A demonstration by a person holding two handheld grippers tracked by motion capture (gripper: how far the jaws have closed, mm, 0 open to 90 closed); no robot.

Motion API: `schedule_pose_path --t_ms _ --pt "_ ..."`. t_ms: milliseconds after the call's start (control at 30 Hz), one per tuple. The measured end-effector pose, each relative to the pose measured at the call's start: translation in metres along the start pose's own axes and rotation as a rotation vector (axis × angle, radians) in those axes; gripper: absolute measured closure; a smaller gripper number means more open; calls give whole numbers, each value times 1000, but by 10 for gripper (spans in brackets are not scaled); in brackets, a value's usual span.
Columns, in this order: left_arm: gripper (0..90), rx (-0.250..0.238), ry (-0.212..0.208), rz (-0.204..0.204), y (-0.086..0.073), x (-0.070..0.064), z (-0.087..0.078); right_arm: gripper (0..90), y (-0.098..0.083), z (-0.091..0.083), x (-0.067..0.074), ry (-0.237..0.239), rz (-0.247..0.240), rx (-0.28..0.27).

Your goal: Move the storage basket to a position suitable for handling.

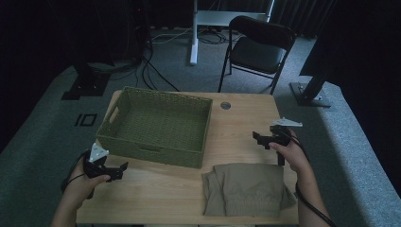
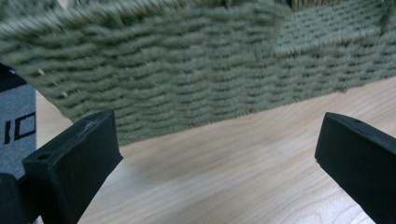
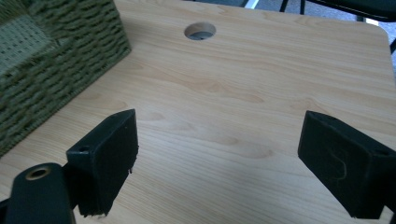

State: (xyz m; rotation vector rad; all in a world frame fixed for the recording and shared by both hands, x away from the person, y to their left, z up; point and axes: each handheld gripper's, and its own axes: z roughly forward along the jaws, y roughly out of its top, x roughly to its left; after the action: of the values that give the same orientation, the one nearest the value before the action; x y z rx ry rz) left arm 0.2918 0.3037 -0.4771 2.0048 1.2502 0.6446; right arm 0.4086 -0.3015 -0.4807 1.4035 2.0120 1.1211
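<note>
- Left gripper [image 1: 124, 166], black two-jaw tool in the person's left hand: jaws spread wide, nothing between them, low over the light wooden table [image 1: 156, 189].
- Straight ahead of its jaws, close: near wall of the olive-green woven rectangular basket [image 2: 196, 70]. Bare wood between the jaws in the left gripper view.
- Right gripper [image 1: 257, 138], same black two-jaw type: also spread wide and empty, held over the tabletop [image 3: 243, 107], jaws pointing toward the basket [image 3: 51, 70].
- Folded khaki cloth garment with a gathered waistband [image 1: 243, 189]: lies flat on the table, below and behind the right gripper, to the side of the left one. Neither tool touches it.
- Round cable hole [image 3: 200, 31] sits ahead of the right jaws, well off the work.
- Judged step: reach for the garment, likely to put it in the basket, which is empty.
- To do it well: turn both tools back toward the cloth, come down on opposite edges of the fold, bite through all layers so it does not unfold.
- Lift level, clear the basket's near rim, then lower inside.
- Risk: pinching the top layer alone lets the rest hang and snag the rim.
</note>
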Motion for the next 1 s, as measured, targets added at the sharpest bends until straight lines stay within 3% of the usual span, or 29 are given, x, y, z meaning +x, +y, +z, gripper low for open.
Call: schedule_pose_path --t_ms 67,300,467,633,1000 --pt "6 -10 -9 -10 4 3 -3 118 3 0 4 7 2 -3" --pt "6 -47 27 6 24 17 -14 113 14 -2 17 8 -29 -16" --pt "6 -60 37 6 36 27 -14 113 22 -4 25 25 -22 -40" --pt "6 -81 55 -11 51 41 -8 114 31 -5 41 56 -54 -61" --pt "6 -72 75 -26 69 65 10 114 47 -1 71 96 -81 -87"
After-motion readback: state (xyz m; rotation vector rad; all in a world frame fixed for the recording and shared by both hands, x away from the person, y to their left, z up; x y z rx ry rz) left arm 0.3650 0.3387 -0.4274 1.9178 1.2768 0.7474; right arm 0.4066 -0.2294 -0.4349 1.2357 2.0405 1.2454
